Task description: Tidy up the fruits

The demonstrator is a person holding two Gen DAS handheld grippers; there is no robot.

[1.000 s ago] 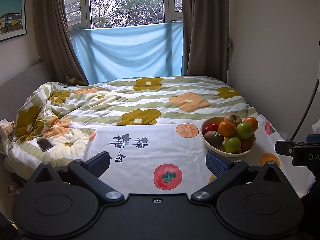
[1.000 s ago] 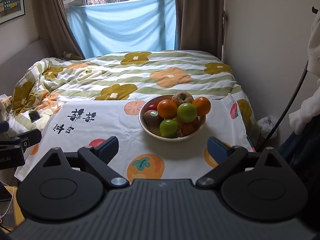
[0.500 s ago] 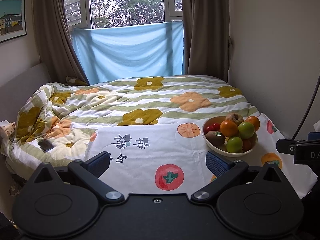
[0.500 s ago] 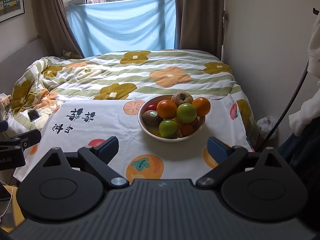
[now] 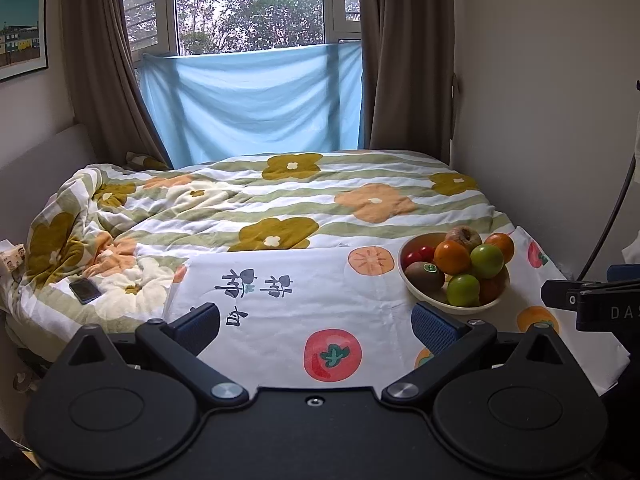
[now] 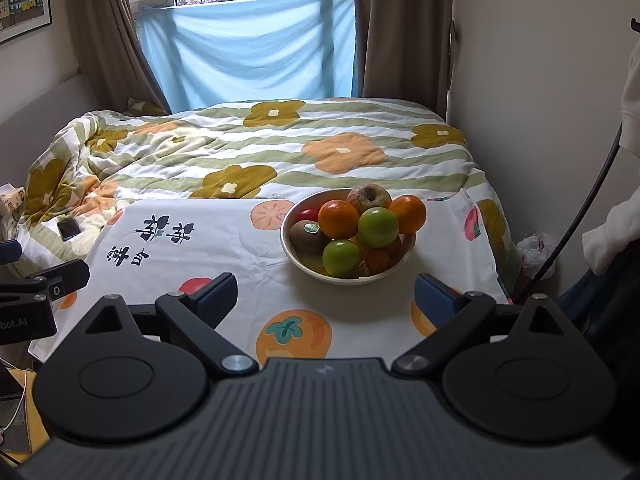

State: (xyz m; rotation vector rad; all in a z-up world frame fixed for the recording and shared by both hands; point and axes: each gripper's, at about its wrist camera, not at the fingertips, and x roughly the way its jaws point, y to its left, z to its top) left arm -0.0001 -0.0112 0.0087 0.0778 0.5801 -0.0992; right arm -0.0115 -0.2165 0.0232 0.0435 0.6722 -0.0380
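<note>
A cream bowl [image 6: 344, 278] [image 5: 460, 307] heaped with fruit stands on a white fruit-print cloth [image 6: 248, 256] [image 5: 320, 292] on the bed. It holds oranges [image 6: 338, 219], green apples [image 6: 378, 227], a kiwi [image 6: 308, 234], a brownish apple [image 6: 369, 197] and a red fruit [image 6: 308, 215]. My right gripper [image 6: 326, 300] is open and empty, just in front of the bowl. My left gripper [image 5: 316, 324] is open and empty over the cloth, with the bowl ahead to its right.
A flowered quilt [image 5: 280, 200] covers the bed behind the cloth. A phone [image 5: 85, 290] lies on the quilt at the left. A wall and a dark cable [image 6: 580, 208] run along the right side. Curtains and a blue sheet [image 5: 256, 100] hang at the far end.
Both grippers have edged slightly forward toward the bowl, which sits a little lower in each view. Both stay open; the fruit has not moved.
</note>
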